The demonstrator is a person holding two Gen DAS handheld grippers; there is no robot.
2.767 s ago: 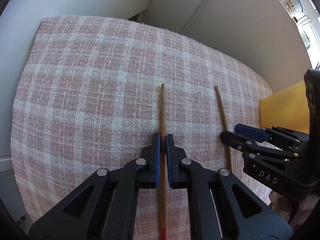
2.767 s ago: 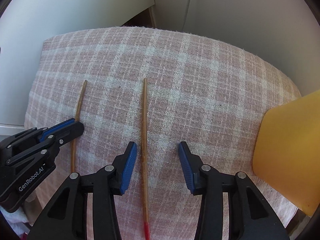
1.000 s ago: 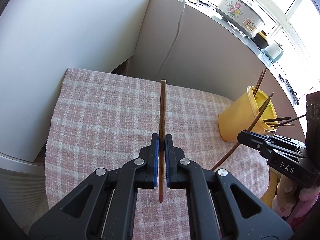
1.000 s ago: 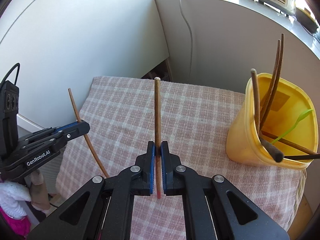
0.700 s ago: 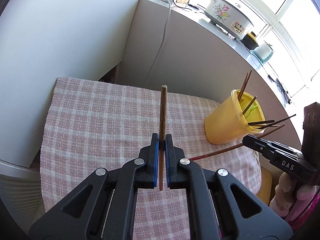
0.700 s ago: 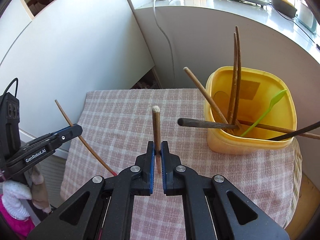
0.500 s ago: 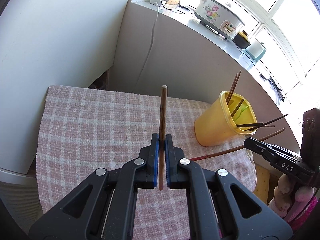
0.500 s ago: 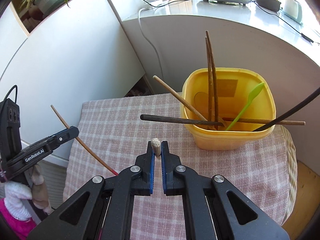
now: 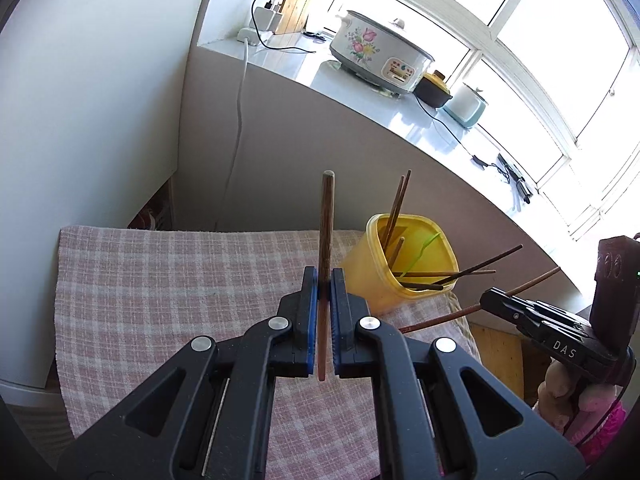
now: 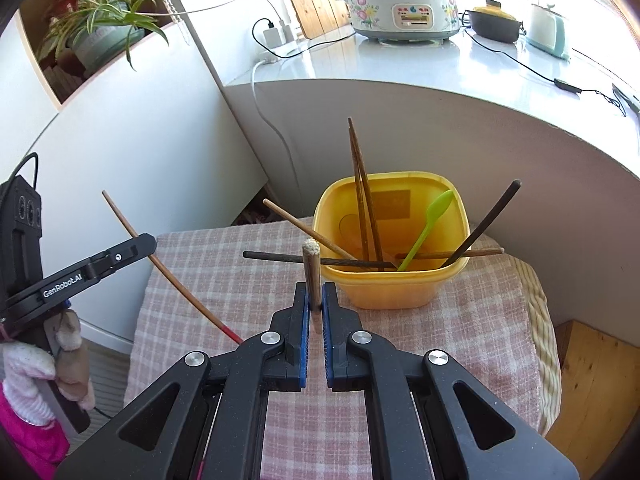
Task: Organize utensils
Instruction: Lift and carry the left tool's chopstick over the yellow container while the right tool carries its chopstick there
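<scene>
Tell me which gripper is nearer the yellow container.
Right, probably. The right gripper sits just before the yellow container, chopstick near its rim. The left gripper is off to its side.

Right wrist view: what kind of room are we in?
Probably a home kitchen corner: a floral cooker and kettle on a white counter, and a yellow tub of chopsticks on a checked cloth.
</scene>
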